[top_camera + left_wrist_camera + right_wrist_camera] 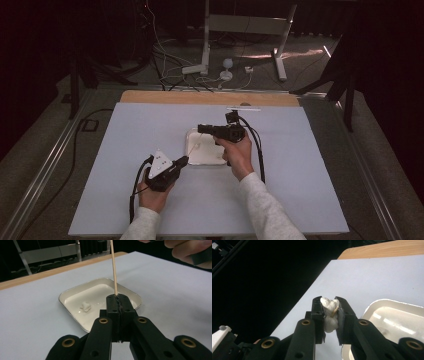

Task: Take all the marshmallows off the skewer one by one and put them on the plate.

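Note:
My left gripper (184, 161) (120, 298) is shut on the lower end of a thin wooden skewer (113, 265), which rises steeply toward the other hand. My right gripper (201, 128) (329, 302), raised above the tray's far left corner, is shut on a soft white marshmallow-like piece (329, 315). The skewer's tip (334, 312) shows against that piece between the jaws. A second white piece (85, 307) (198, 146) lies in the shallow white square tray (207, 152) (72, 296) (392, 317) at mid-table.
The tray sits on a pale sheet (280, 190) covering the table, with a wooden strip (210, 97) along the far edge. Beyond it, on the floor, are cables and white stand legs (205, 67). Metal rails (45, 165) run down both sides.

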Demonstrator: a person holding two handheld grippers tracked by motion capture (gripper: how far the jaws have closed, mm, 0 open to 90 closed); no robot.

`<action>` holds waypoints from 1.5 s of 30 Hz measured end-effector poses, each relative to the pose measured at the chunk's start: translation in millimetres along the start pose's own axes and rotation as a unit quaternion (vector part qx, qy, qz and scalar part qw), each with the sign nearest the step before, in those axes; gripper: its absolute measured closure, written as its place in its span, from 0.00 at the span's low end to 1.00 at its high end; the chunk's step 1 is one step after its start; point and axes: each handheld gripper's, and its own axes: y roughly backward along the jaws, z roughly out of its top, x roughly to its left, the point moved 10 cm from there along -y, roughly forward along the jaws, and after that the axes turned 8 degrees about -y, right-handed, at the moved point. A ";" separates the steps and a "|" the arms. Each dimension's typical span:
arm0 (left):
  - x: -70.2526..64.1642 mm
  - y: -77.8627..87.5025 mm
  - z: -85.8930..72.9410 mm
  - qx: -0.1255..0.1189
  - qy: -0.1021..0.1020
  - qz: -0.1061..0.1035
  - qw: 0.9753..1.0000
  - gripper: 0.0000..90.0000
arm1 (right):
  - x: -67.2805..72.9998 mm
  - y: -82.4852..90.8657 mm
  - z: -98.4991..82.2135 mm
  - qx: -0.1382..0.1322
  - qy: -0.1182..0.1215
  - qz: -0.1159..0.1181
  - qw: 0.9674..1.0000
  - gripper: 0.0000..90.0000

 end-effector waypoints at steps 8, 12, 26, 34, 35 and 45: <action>0.2 -0.1 -1.0 0.009 -0.009 0.003 1.000 1.00 | -4.8 -0.9 4.6 0.001 -0.012 -0.002 1.000 0.87; 0.9 -0.2 -1.3 0.012 -0.014 0.006 1.000 1.00 | -6.2 0.1 7.6 -0.006 -0.016 -0.005 1.000 0.87; 0.0 -4.2 -5.7 0.040 -0.028 0.009 0.999 1.00 | -23.5 4.0 14.8 -0.014 -0.017 -0.039 0.999 0.91; -0.2 -5.2 -12.0 0.065 -0.037 0.014 0.997 1.00 | -28.9 7.8 17.1 -0.027 0.005 -0.075 0.997 0.94; 0.5 -3.9 -17.1 0.074 -0.040 0.017 0.996 1.00 | -35.3 14.5 23.6 -0.054 0.018 -0.114 0.992 0.94; 4.3 -2.6 -9.9 0.041 -0.004 0.009 0.999 1.00 | -46.8 57.6 43.7 -0.065 0.016 -0.090 0.994 0.91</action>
